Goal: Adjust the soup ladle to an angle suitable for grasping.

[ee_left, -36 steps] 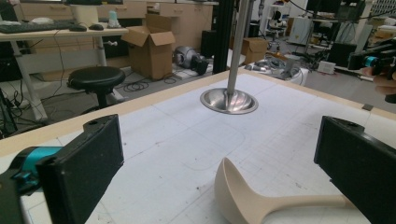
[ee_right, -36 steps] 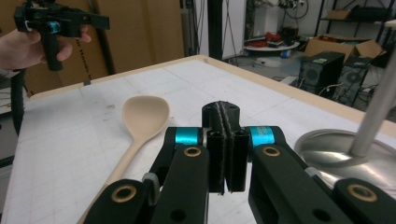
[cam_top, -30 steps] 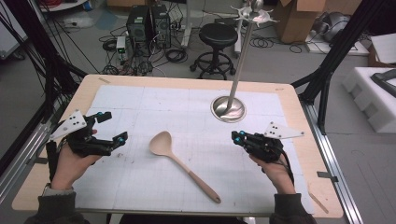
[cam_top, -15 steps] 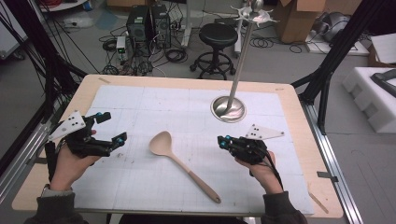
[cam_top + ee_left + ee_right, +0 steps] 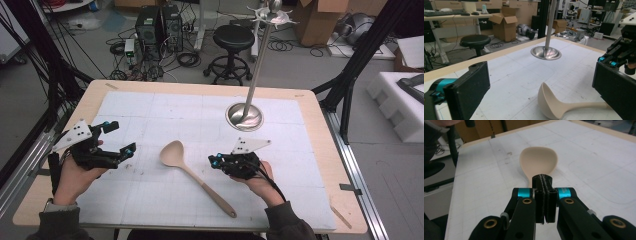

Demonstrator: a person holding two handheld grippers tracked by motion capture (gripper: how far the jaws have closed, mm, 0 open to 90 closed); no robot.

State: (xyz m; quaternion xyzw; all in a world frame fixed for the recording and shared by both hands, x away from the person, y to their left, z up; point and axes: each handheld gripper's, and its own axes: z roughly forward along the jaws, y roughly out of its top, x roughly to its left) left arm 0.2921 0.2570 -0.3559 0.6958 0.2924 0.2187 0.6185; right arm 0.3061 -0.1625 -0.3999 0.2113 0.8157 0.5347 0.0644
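Observation:
A beige ladle-like spoon (image 5: 197, 179) lies on the white mat (image 5: 165, 112), bowl toward the far left, handle toward the near right. My left gripper (image 5: 122, 137) rests at the table's left, open, its jaws wide apart with the spoon (image 5: 554, 105) beyond them. My right gripper (image 5: 216, 161) is just right of the spoon's handle and points left at it. Its jaws are pressed together with nothing between them (image 5: 545, 180). The spoon's bowl (image 5: 539, 162) shows just past the tips, and the jaws hide the handle.
A metal stand with a round dished base (image 5: 244, 116) and a tall pole stands on the mat at the far right of centre. A black stool (image 5: 235, 37), cables and boxes sit on the floor beyond the table's far edge.
My right gripper has moved left across the mat and now sits close beside the spoon's handle. The left gripper and the spoon have stayed where they were.

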